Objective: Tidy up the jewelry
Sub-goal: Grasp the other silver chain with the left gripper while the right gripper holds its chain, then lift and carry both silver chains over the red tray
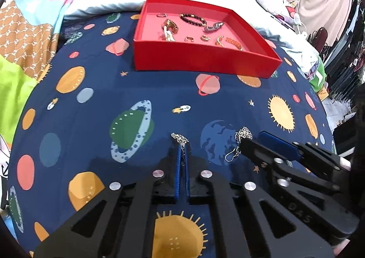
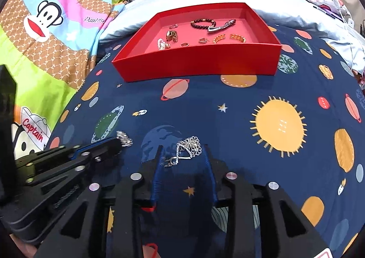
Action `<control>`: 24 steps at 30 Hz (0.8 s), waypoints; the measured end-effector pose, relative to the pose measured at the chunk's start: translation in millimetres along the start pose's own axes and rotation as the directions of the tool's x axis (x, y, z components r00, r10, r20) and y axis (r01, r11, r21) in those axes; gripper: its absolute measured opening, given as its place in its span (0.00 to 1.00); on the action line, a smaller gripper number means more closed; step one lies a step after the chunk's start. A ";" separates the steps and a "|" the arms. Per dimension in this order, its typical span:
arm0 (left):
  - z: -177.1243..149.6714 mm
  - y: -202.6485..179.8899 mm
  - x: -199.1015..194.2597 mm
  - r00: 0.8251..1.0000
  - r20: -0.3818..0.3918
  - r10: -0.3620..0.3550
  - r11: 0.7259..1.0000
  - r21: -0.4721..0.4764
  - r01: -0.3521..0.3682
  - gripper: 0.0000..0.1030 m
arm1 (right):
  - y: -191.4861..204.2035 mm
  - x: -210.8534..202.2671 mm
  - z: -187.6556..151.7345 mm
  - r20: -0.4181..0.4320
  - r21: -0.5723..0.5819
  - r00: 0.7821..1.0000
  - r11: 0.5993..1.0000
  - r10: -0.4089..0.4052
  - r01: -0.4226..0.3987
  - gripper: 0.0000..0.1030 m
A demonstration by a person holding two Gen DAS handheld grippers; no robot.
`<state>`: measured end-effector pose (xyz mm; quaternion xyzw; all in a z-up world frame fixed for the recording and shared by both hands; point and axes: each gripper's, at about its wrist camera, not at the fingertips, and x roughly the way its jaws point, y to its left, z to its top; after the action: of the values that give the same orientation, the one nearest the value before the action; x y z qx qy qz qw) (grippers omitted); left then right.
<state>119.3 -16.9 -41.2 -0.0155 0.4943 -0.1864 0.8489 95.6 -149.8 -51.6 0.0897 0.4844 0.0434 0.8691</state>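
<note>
A red box (image 1: pixel 205 62) (image 2: pixel 196 68) sits at the far side of the planet-print sheet. It holds a dark bead bracelet (image 1: pixel 192 18) (image 2: pixel 202 23), rings and gold chains. My left gripper (image 1: pixel 182 147) (image 2: pixel 118 141) is shut on a small silver chain (image 1: pixel 179 138) (image 2: pixel 124 139), which bunches at its tips. Just to its right, my right gripper (image 2: pixel 183 147) (image 1: pixel 252 137) is open. A silver filigree earring with a hook (image 2: pixel 189 148) (image 1: pixel 241 135) lies on the sheet between its blue pads, which are not touching it.
Navy planet-print sheet (image 1: pixel 141 89) spans the ground between grippers and box. A pale blue pillow (image 1: pixel 109 0) lies behind the box. A cartoon monkey quilt (image 2: pixel 45 30) is on the left, and cables and clutter (image 1: pixel 301 27) sit at the far right.
</note>
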 end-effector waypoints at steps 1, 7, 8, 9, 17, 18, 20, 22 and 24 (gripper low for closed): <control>0.4 1.5 -2.4 1.000 0.003 0.000 1.000 -0.003 0.000 0.02 | 1.6 2.9 0.8 -0.004 -0.005 1.000 1.000 -0.003 0.003 0.33; 2.1 6.5 -12.0 1.000 0.011 -0.008 1.000 -0.017 0.008 0.02 | 10.5 10.7 2.4 -0.003 -0.049 0.999 0.998 -0.044 0.044 0.33; 2.2 6.8 -12.6 1.000 0.011 -0.008 1.000 -0.019 0.008 0.02 | 10.7 10.8 2.4 -0.002 -0.055 0.999 0.997 -0.048 0.048 0.33; 2.2 7.0 -13.1 1.000 0.010 -0.010 1.000 -0.020 0.010 0.02 | 11.1 10.7 2.2 -0.001 -0.061 0.998 0.996 -0.058 0.058 0.31; 0.2 5.6 -12.4 1.000 0.002 -0.020 1.000 -0.020 0.020 0.02 | -0.2 7.0 0.0 -0.008 -0.038 0.998 0.998 -0.057 0.057 0.16; 0.1 5.5 -12.5 1.000 0.002 -0.020 1.000 -0.020 0.020 0.02 | -0.9 6.5 -0.4 -0.007 -0.035 0.998 0.998 -0.056 0.056 0.16; -0.3 5.1 -12.8 1.000 0.002 -0.021 1.000 -0.019 0.021 0.02 | -3.1 4.4 -1.7 -0.004 -0.025 0.999 0.999 -0.047 0.047 0.16; -0.9 4.0 -14.0 1.000 0.005 -0.019 1.000 -0.017 0.019 0.02 | -5.0 1.5 -2.5 0.001 -0.016 0.999 0.999 -0.041 0.041 0.16; -0.8 3.9 -15.3 1.000 0.007 -0.021 1.000 -0.018 0.021 0.02 | -6.2 -2.8 -2.5 0.011 -0.013 0.999 0.999 -0.042 0.042 0.16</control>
<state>113.0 -8.0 -29.7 -0.0290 0.4930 -0.1906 0.8484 91.9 -156.0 -51.7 0.0740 0.4813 0.0280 0.8730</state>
